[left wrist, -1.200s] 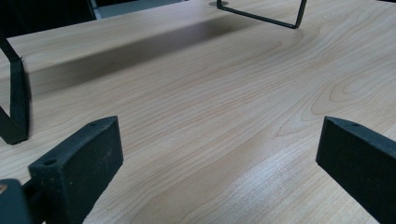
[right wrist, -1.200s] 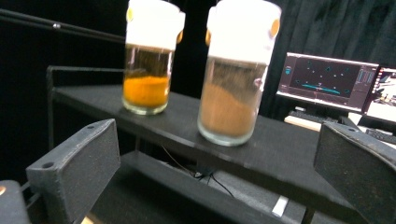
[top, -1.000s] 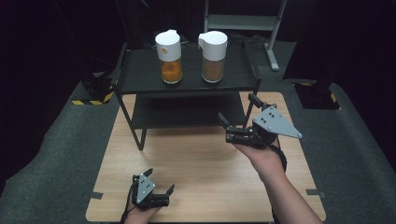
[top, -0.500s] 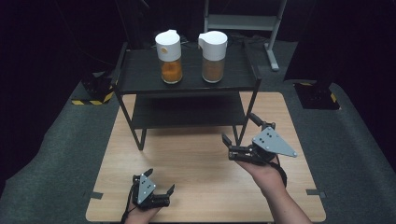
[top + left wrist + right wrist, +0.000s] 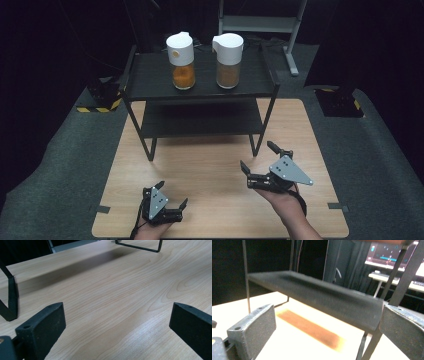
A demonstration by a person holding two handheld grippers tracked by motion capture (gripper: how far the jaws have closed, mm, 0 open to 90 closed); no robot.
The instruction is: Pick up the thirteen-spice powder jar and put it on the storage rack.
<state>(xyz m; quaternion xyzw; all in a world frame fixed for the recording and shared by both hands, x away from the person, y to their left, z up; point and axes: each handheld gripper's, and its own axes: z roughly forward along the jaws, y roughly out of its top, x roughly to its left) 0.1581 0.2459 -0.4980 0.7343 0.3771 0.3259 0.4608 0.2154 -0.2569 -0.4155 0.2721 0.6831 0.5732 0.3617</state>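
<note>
Both black claws gape empty above the pale wood-grain table (image 5: 210, 165).

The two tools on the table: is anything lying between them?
Nothing; in the high view only bare wooden table lies between the left tool and the right tool. Both are open and empty.

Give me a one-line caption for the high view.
Two open grippers, left and right, over the wooden table before two jars on a shelf.

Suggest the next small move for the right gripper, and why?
Probably lift the right gripper up and forward toward the right jar on the shelf's top tier. Its jaws are open and empty, low over the table, well short of both jars.
</note>
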